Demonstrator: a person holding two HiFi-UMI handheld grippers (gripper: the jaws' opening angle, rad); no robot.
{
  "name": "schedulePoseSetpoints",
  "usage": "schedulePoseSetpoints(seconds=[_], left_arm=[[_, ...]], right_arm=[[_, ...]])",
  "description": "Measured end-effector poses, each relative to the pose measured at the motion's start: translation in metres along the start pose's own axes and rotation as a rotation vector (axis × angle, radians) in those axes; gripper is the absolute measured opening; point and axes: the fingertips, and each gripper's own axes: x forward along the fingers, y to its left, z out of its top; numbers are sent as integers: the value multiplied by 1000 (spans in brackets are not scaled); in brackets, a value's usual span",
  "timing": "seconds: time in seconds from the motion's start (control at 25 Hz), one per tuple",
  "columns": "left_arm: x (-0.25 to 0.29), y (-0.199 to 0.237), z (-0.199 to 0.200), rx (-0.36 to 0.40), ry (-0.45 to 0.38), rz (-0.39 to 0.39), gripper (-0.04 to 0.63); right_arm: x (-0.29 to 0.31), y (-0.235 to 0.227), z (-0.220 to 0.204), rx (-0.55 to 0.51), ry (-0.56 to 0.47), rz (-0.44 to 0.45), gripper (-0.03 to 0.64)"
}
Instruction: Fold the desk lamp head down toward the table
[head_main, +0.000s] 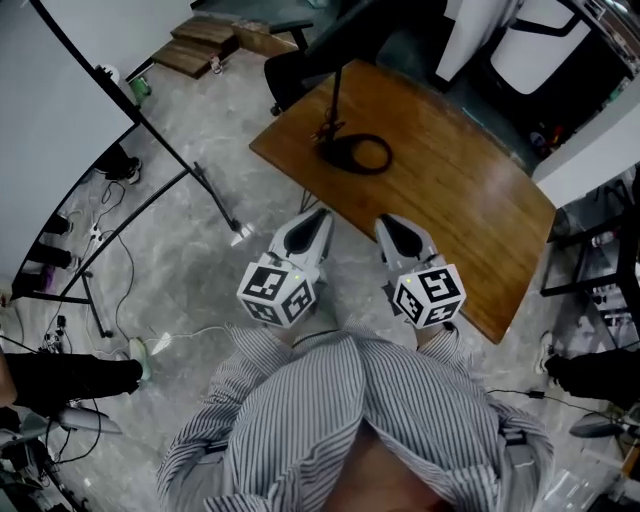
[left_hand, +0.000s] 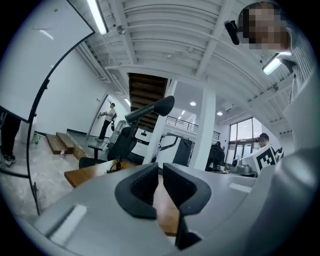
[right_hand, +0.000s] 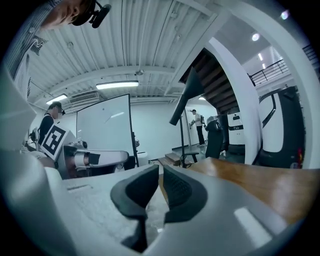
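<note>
A black desk lamp stands at the far left corner of the wooden table (head_main: 460, 210). It has a ring base (head_main: 366, 154), and its thin stem (head_main: 336, 98) rises upright to a long dark head (head_main: 352, 32). In the left gripper view the head (left_hand: 150, 108) points up to the right. In the right gripper view the head (right_hand: 185, 98) tops the stem (right_hand: 182, 145). My left gripper (head_main: 318, 214) and right gripper (head_main: 392, 222) hang side by side at the table's near edge, well short of the lamp. Both the left jaws (left_hand: 160, 172) and the right jaws (right_hand: 160, 175) stand a narrow slit apart with nothing between them.
A whiteboard on a black wheeled stand (head_main: 150, 140) fills the left. A black chair (head_main: 290, 72) sits behind the table and wooden steps (head_main: 205, 42) lie beyond it. Cables trail on the floor at the left. Metal shelving (head_main: 600, 270) stands at the right, and people stand in the background.
</note>
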Motion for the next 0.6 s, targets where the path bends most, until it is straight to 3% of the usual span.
schedulePoseSetpoints(seconds=[0.28, 0.6], left_arm=[[71, 76, 54, 89, 1, -50, 61], [127, 117, 78, 179, 17, -84, 121]], right_arm=[[96, -42, 44, -14, -35, -107, 46], [165, -81, 66, -76, -21, -143, 97]])
